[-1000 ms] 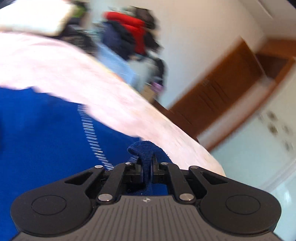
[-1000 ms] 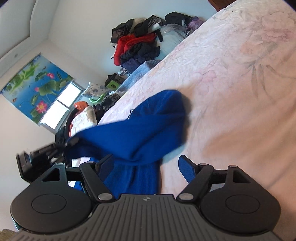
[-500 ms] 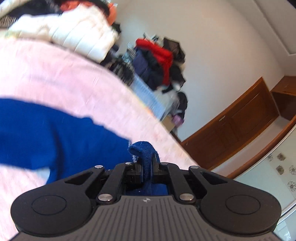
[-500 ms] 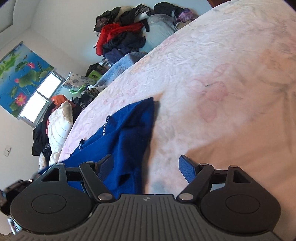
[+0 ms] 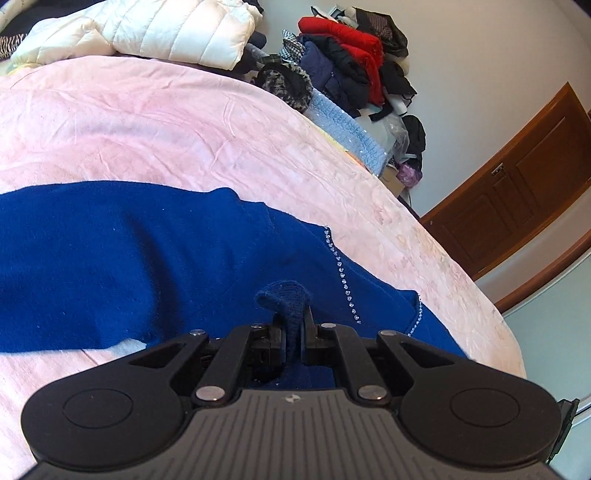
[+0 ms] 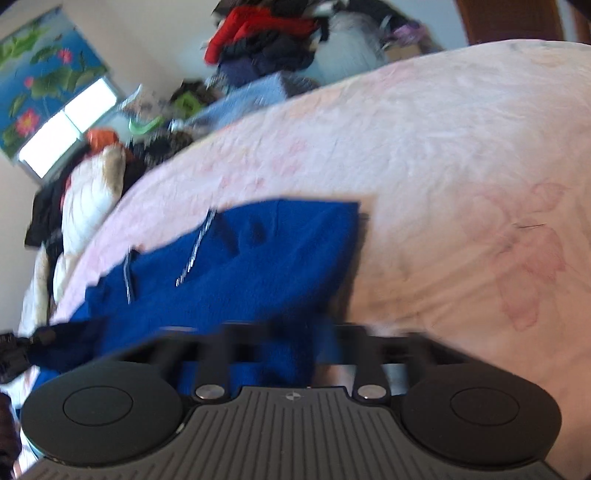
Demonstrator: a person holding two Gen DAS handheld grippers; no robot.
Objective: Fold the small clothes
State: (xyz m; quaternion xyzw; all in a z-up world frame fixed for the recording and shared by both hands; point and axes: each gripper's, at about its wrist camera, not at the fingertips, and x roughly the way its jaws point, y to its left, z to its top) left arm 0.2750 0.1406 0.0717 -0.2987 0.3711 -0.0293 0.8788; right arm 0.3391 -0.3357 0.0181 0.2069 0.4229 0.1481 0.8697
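The left gripper (image 5: pixel 292 326) pinches a fold of the blue garment (image 5: pixel 147 258) spread across the pink bedspread (image 5: pixel 147 122). The right gripper (image 6: pixel 284 343) is over the garment's near edge, too blurred to tell its state.

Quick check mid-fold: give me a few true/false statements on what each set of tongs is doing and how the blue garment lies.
1. The left tongs are shut on a fold of the blue garment. True.
2. The blue garment hangs in the air. False: it lies on the pink bedspread.
3. A line of small rhinestones runs along the garment. True.
4. The right tongs clearly grip the white jacket. False: they are over the blue garment, too blurred to read.
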